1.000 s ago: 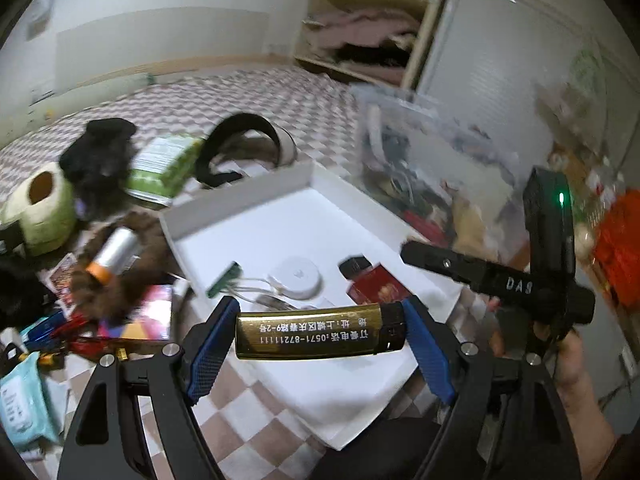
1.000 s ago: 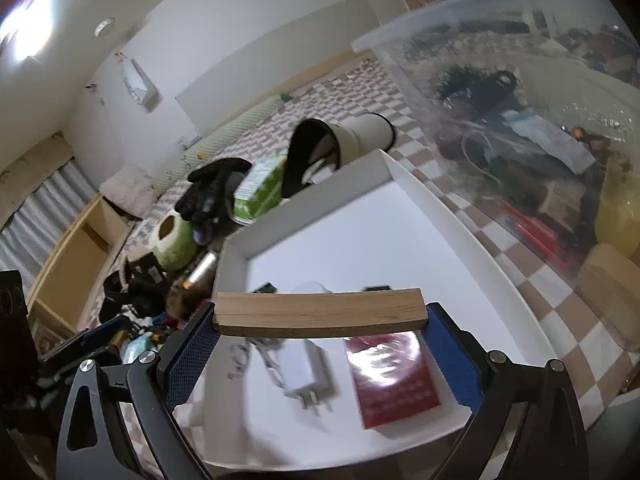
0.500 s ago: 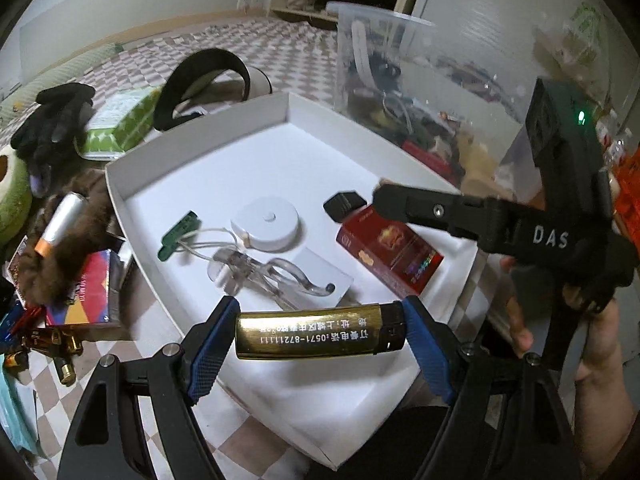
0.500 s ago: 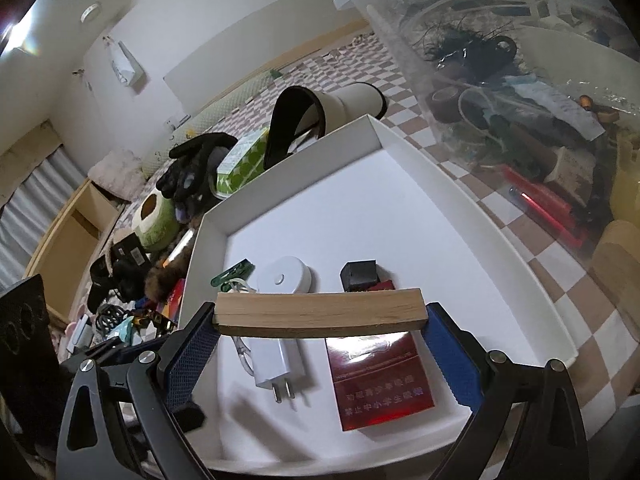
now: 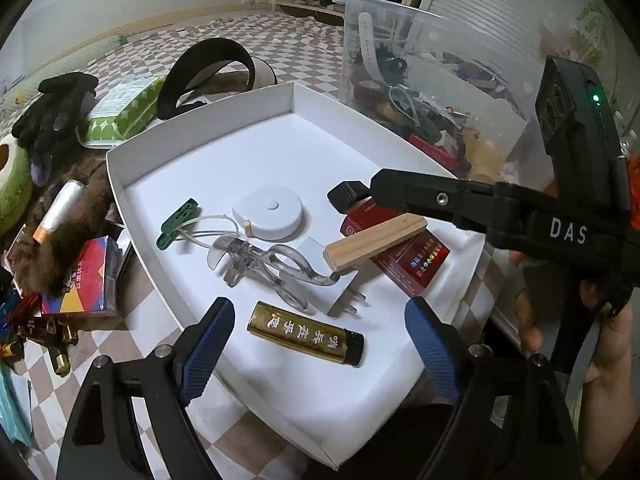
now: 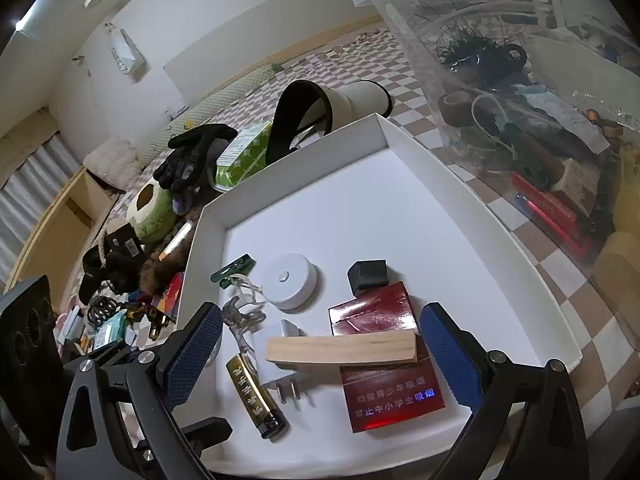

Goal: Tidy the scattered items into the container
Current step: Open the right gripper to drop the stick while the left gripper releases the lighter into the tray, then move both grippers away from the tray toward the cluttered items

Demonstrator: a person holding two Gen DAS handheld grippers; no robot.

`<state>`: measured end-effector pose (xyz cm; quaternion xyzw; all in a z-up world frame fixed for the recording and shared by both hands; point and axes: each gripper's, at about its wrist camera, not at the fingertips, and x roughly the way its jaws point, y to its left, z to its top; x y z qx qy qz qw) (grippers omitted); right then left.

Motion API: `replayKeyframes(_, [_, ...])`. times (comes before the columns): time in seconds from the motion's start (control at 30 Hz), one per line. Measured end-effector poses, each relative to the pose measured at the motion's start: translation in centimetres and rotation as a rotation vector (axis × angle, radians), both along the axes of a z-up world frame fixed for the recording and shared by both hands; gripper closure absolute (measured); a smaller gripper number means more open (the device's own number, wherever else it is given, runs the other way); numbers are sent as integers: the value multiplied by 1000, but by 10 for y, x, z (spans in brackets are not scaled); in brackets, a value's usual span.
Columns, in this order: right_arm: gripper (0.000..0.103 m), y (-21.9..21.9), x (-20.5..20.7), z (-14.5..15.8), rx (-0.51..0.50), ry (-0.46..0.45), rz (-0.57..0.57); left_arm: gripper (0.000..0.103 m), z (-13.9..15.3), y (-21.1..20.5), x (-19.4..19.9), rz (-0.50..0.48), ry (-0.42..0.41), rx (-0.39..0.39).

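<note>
The left gripper (image 5: 316, 344) has just spread its jaws; the lighter (image 5: 306, 333) lies free between them on the tray (image 5: 200, 120) floor, near its front edge; the right gripper (image 6: 320, 350) gapes too, its wood block (image 6: 342, 350) resting across the red pack (image 6: 388, 360) in the tray.

Gold lighter (image 5: 306, 333) flat in white tray (image 5: 200, 132)
</note>
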<state>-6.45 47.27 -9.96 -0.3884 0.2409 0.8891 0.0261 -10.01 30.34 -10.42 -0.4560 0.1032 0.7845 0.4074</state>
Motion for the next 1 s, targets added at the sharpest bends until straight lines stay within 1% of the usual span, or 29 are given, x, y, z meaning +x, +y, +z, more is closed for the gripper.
replayKeyframes(0.07, [4,-1,1,1,-1,1,-1,13,1,0,1,4,4,1])
replayKeyframes(0.13, [4,-1,1,2,0,2,-4,9,3,-1,1,10,9,6])
replayKeyframes(0.27, [4,-2,4,3,-3,-8,-8,9,6,-3,2,15,13,15])
replayKeyframes(0.47, [4,-2,14,2,-41,-20,-8,9,10,-6,3,25,24,25])
replayKeyframes(0.7, [4,-1,18,1,-40,-33,-28,9,16,-13,4,55,39,37])
replayKeyframes(0.8, [4,-4,17,3,-24,-31,-34,8,20,-18,4,72,47,49])
replayKeyframes(0.9, [0,-9,18,8,2,-12,-38,2,24,-23,4,88,56,62])
replayKeyframes(1.0, [0,-13,19,15,30,19,-41,2,28,-30,5,103,61,88])
